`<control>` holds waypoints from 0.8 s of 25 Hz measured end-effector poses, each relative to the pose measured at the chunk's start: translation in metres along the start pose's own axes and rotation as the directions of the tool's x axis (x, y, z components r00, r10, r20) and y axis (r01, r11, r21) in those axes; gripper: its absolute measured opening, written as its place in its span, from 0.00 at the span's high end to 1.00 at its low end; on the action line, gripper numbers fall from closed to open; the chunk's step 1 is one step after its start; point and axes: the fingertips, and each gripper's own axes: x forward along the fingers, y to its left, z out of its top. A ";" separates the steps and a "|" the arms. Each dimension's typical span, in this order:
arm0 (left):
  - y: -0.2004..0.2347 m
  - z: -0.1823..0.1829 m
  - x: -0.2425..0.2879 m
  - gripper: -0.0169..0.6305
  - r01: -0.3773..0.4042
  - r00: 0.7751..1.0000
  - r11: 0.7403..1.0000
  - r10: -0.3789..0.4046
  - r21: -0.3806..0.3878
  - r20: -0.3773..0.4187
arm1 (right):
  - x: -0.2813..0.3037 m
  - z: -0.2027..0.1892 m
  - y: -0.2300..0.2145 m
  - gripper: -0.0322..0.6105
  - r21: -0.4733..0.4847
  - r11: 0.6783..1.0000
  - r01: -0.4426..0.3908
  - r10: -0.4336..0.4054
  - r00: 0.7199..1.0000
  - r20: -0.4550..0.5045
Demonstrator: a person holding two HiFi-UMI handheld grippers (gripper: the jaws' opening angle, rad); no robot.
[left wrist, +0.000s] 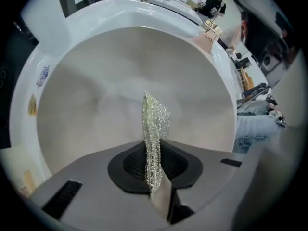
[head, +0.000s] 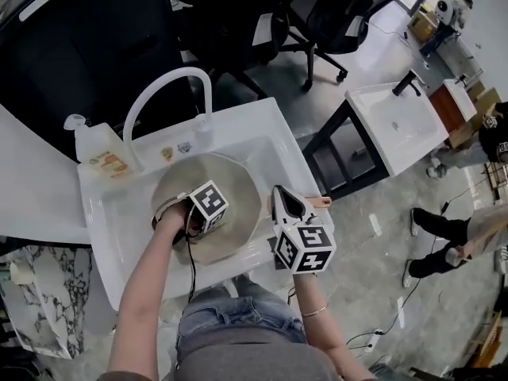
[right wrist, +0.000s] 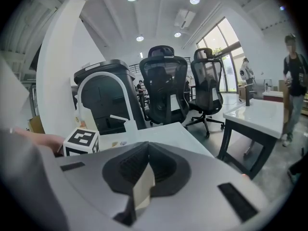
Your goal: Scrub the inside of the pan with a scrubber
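White sink (head: 262,137) set in an office of black swivel chairs (right wrist: 166,85) served as the surface, its tall curved faucet (head: 159,86) at the back and a soap bottle (head: 99,153) on the rear left corner. The pan (head: 238,185), wide and pale inside, filled most of the basin. A light wooden handle (head: 321,202) reached out past the sink's right edge.

The left gripper (head: 190,217) was lowered inside the pan. Its jaws were pressed together on the scrubber (left wrist: 155,124), a silvery mesh pad held on edge. The pad's long axis ran straight out from the jaws toward the pan's floor (left wrist: 96,105). Whether the pad's tip touched the metal could not be told. Bare pan surface lay on every side of the pad, and the curved wall rose evenly around it. A sweep to either side or in a circle looked to have free room, with the rim and the faucet well away from the gripper.

The right gripper (head: 287,205) sat just beside the handle at the pan's right rim, pointing across the sink toward the chairs. Its jaws (right wrist: 144,182) were closed with nothing between them. It was the nearer gripper to the handle, so it seemed better placed to steady the pan. The left gripper alone was placed to scrub.
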 end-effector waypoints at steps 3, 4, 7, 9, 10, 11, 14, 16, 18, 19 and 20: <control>0.013 -0.007 0.002 0.88 -0.042 0.999 0.999 0.042 -0.015 0.000 | 0.010 0.001 0.010 0.93 -0.017 0.999 -0.034 0.033 0.999 -0.007; 0.016 -0.009 0.001 0.88 -0.057 0.998 0.998 0.057 -0.021 0.000 | 0.013 0.002 0.013 0.93 -0.021 0.999 -0.043 0.043 0.999 -0.008; 0.028 -0.015 -0.004 0.88 -0.111 0.994 0.993 0.111 -0.047 0.000 | 0.020 0.003 0.019 0.93 -0.030 0.997 -0.069 0.069 0.998 -0.012; 0.039 -0.018 -0.007 0.88 -0.162 0.987 0.985 0.161 -0.061 -0.010 | 0.023 0.004 0.023 0.93 -0.036 0.996 -0.083 0.082 0.997 -0.012; 0.045 -0.020 -0.008 0.88 -0.188 0.982 0.980 0.187 -0.065 -0.018 | 0.024 0.005 0.024 0.93 -0.040 0.995 -0.089 0.088 0.996 -0.013; 0.049 -0.021 -0.010 0.88 -0.213 0.977 0.975 0.211 -0.067 -0.026 | 0.025 0.006 0.025 0.93 -0.042 0.995 -0.093 0.093 0.996 -0.013; 0.063 -0.024 -0.016 0.88 -0.285 0.958 0.956 0.283 -0.067 -0.042 | 0.026 0.009 0.025 0.93 -0.045 0.994 -0.101 0.101 0.995 -0.011; 0.074 -0.025 -0.020 0.88 -0.340 0.940 0.938 0.337 -0.072 -0.049 | 0.027 0.011 0.024 0.93 -0.046 0.994 -0.101 0.101 0.995 -0.008; 0.084 -0.026 -0.025 0.88 -0.395 0.919 0.915 0.392 -0.083 -0.047 | 0.026 0.013 0.022 0.93 -0.046 0.994 -0.099 0.099 0.995 -0.003; 0.088 -0.027 -0.027 0.88 -0.420 0.907 0.903 0.418 -0.088 -0.046 | 0.026 0.013 0.021 0.93 -0.047 0.994 -0.097 0.097 0.995 -0.001; 0.091 -0.028 -0.029 0.88 -0.446 0.895 0.890 0.444 -0.093 -0.044 | 0.025 0.014 0.020 0.93 -0.047 0.994 -0.096 0.096 0.995 0.001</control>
